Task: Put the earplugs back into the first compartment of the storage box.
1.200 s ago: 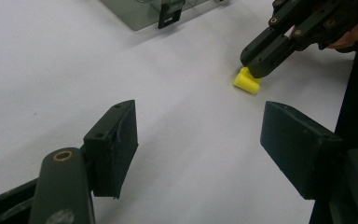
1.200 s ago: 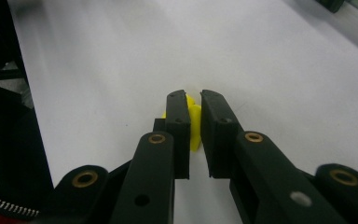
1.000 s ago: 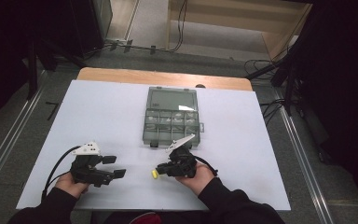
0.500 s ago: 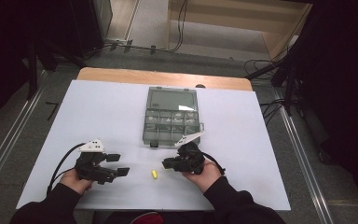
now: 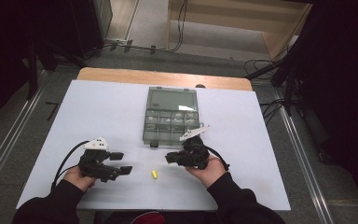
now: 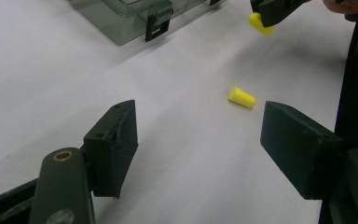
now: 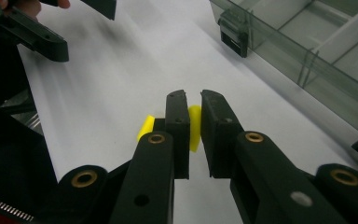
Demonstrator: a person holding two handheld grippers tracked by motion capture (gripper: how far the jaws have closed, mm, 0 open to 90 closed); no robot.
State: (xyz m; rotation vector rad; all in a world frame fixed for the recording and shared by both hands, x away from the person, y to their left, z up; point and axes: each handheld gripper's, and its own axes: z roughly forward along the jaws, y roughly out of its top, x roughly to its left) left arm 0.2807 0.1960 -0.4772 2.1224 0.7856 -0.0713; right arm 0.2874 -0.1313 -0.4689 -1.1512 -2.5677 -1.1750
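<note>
A yellow earplug (image 5: 154, 174) lies on the white table between my two grippers; in the left gripper view this loose earplug (image 6: 242, 97) sits just beyond the jaws. A second yellow earplug (image 7: 195, 129) is pinched between the jaws of my right gripper (image 7: 193, 99), which hangs a little above the table. From the left gripper view that held earplug (image 6: 260, 23) pokes out of the right gripper's tip. My right gripper (image 5: 169, 158) points left, near the box's front edge. My left gripper (image 5: 121, 163) stands wide open with nothing between its jaws (image 6: 198, 135).
A clear grey compartment box (image 5: 148, 133) lies open at the table's middle, its latch (image 6: 154, 27) facing me. The table (image 5: 98, 112) has bare white surface on both sides. Cables trail from both grippers, and a wooden edge (image 5: 121, 74) runs along the far side.
My right gripper has lifted and drawn back to the right with one earplug in its jaws, leaving the other earplug lying in view on the table. The left gripper has barely shifted.
</note>
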